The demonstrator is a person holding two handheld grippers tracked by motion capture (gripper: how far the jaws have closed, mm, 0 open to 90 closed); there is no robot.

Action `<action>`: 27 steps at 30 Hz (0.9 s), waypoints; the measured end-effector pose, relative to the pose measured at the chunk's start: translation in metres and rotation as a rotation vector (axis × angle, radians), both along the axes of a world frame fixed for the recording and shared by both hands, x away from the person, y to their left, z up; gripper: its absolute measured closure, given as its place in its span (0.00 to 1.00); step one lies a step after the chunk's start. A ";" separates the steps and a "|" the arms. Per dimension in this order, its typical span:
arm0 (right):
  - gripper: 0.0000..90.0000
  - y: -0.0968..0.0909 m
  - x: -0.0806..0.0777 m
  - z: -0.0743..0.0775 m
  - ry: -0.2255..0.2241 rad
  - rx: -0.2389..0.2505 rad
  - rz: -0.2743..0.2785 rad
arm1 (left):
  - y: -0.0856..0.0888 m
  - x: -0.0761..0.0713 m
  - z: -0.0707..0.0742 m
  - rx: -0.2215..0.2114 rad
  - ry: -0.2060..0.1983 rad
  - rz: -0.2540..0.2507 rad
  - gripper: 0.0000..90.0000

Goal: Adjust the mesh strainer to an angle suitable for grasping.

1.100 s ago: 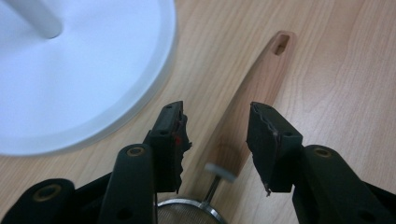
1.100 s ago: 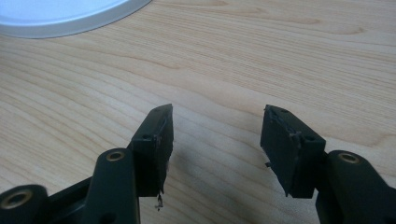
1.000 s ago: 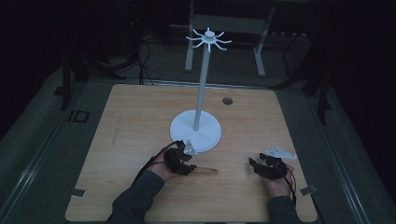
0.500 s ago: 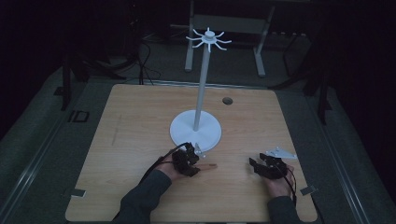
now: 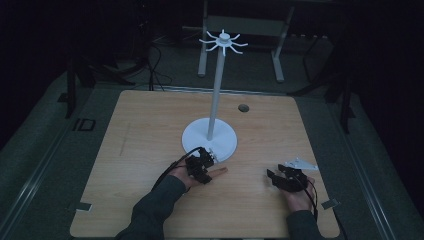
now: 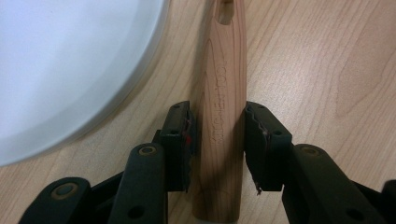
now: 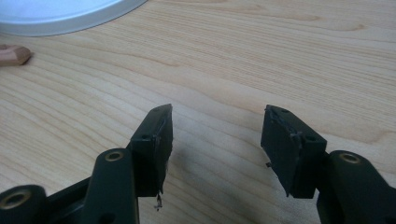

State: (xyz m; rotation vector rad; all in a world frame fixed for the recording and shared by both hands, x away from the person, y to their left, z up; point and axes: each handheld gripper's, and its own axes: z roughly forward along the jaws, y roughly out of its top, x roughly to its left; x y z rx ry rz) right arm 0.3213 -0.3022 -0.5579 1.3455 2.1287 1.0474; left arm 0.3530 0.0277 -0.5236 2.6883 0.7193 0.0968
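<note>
A light wooden handle point(image 6: 224, 84) with stamped lettering and a slot near its far end lies on the table beside the white round base point(image 6: 60, 60) of a stand. My left gripper point(image 6: 217, 109) has its pads against both sides of the handle. In the high view the left gripper point(image 5: 200, 167) sits just in front of the base point(image 5: 209, 140), and the handle's tip point(image 5: 219, 171) pokes out to its right. My right gripper point(image 5: 272, 176) rests low at the front right, open, with nothing between its fingers point(image 7: 154, 135). The handle's end point(image 7: 14, 54) shows at its far left.
A tall white pole rises from the base to a crown of hooks point(image 5: 223, 41). The wooden table point(image 5: 140, 130) has a small dark round hole point(image 5: 243, 107) behind the stand. Dark floor, cables and a metal frame lie beyond the far edge.
My left gripper has slid a little to the right along the handle and settled around it. The right gripper has stayed where it was.
</note>
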 end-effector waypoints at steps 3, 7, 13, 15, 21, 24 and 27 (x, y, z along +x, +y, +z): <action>0.48 0.000 0.000 0.000 0.001 -0.001 0.000 | -0.001 0.005 0.001 0.014 0.030 0.005 0.70; 0.48 0.000 0.000 0.000 0.001 -0.001 0.000 | -0.003 0.009 0.002 0.029 0.056 0.002 0.70; 0.48 0.001 0.000 0.000 0.002 -0.008 0.003 | -0.008 0.011 0.004 0.072 0.082 0.010 0.74; 0.48 0.001 0.000 0.000 0.003 -0.010 0.004 | -0.008 0.010 0.004 0.077 0.072 0.004 0.74; 0.48 0.001 0.000 0.000 0.004 -0.010 0.002 | -0.005 0.007 0.004 0.056 0.042 0.012 0.75; 0.48 0.000 0.000 0.000 0.003 -0.011 0.001 | -0.004 0.006 0.008 0.036 0.024 0.019 0.75; 0.48 0.000 0.000 0.000 0.001 -0.011 0.000 | -0.003 0.004 0.014 0.002 0.001 0.031 0.75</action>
